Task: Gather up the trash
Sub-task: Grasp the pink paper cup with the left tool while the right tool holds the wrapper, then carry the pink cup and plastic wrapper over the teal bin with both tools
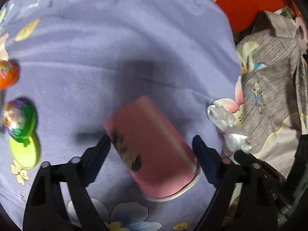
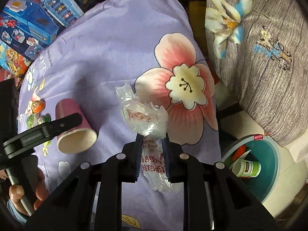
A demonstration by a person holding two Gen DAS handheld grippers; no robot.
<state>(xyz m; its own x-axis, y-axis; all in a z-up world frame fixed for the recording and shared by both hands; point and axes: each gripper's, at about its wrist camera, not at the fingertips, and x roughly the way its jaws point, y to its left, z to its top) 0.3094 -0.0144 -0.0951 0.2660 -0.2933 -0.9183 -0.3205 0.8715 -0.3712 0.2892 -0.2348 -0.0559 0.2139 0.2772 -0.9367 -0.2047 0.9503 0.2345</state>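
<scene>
A pink paper cup (image 1: 152,150) lies on its side on the purple flowered cloth (image 1: 119,48), between the spread fingers of my left gripper (image 1: 152,144), which is open around it. The cup also shows in the right wrist view (image 2: 75,127) with the left gripper over it. My right gripper (image 2: 152,144) is shut on a crumpled clear plastic wrapper (image 2: 144,119) with red print. The wrapper also shows in the left wrist view (image 1: 227,125). A teal bin (image 2: 269,184) at the lower right holds a small white bottle (image 2: 246,167).
Small toys lie at the cloth's left: an orange one (image 1: 7,75), a purple-green one (image 1: 19,117) and a lime disc (image 1: 25,152). A grey printed fabric (image 2: 259,57) lies to the right. Toy boxes (image 2: 28,23) stand at the far left.
</scene>
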